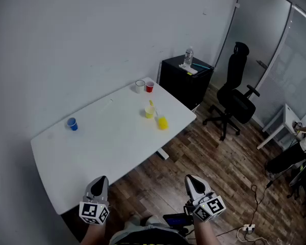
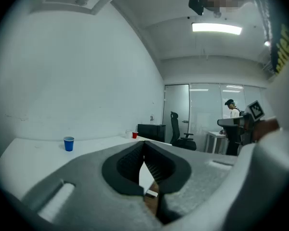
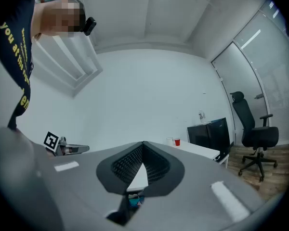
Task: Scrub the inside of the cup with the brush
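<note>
On the white table (image 1: 102,147) stand a blue cup (image 1: 72,123) at the left, a white cup (image 1: 139,86) and a red cup (image 1: 150,88) at the far corner, and two yellow cups near the right edge. One yellow cup (image 1: 149,112) has a thin handle standing in it; the other yellow cup (image 1: 162,122) sits beside it. My left gripper (image 1: 99,180) and right gripper (image 1: 192,179) hover shut and empty before the table's near edge, far from every cup. The left gripper (image 2: 144,151) faces the blue cup (image 2: 69,143). The right gripper (image 3: 143,153) faces the red cup (image 3: 177,142).
A black cabinet (image 1: 185,80) with a bottle (image 1: 188,56) stands past the table's far right corner. A black office chair (image 1: 234,98) sits on the wooden floor to the right. Cables and gear lie at the far right. A person (image 2: 231,110) stands in the background.
</note>
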A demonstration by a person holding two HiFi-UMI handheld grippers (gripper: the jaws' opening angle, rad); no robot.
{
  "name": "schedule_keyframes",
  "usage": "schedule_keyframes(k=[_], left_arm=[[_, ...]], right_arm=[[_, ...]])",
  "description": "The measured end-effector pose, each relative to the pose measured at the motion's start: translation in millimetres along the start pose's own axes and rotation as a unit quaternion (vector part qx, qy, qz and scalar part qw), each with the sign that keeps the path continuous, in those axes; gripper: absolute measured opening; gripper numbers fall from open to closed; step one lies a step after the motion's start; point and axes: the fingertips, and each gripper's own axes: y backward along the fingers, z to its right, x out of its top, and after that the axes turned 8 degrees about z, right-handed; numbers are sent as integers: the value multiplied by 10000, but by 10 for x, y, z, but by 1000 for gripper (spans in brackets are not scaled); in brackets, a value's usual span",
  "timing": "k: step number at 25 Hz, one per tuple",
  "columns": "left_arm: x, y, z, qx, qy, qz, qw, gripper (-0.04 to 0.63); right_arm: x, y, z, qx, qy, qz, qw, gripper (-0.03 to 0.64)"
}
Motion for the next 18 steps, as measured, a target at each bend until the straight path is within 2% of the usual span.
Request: schedule_keyframes(k=[18], left_arm=[[6, -171, 17, -13, -31, -2, 10000, 2]], right_arm=[[25, -135, 99, 37, -45, 50, 10000, 3]])
